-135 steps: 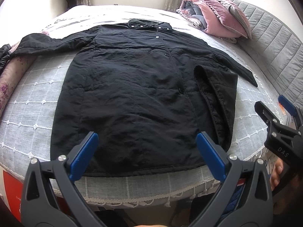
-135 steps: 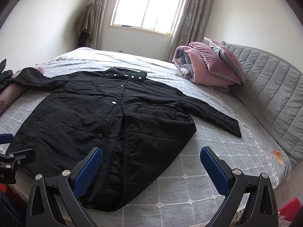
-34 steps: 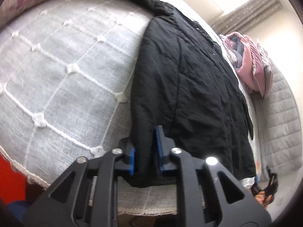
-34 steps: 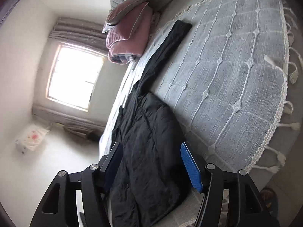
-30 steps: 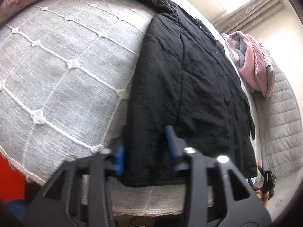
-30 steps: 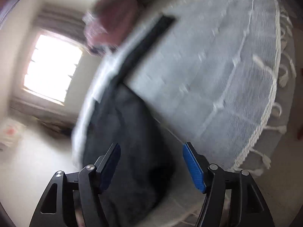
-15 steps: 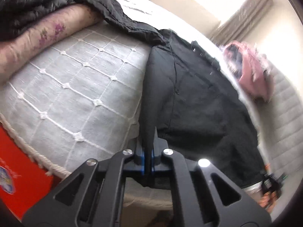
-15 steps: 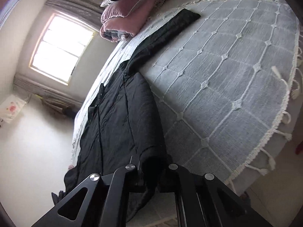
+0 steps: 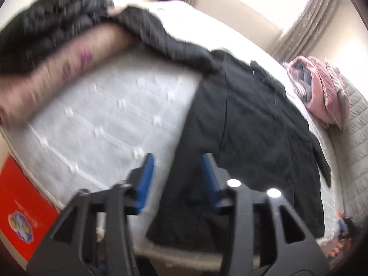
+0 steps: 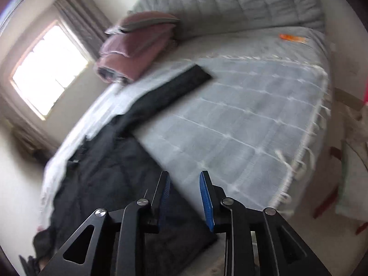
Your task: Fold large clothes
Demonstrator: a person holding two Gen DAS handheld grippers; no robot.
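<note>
jaws of both grippers parted above the black coat (image 9: 248, 124) hem.

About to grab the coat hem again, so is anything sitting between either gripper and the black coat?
Nothing visible. The left gripper and right gripper both hang open right over the black coat, with only bare fabric ahead.
</note>
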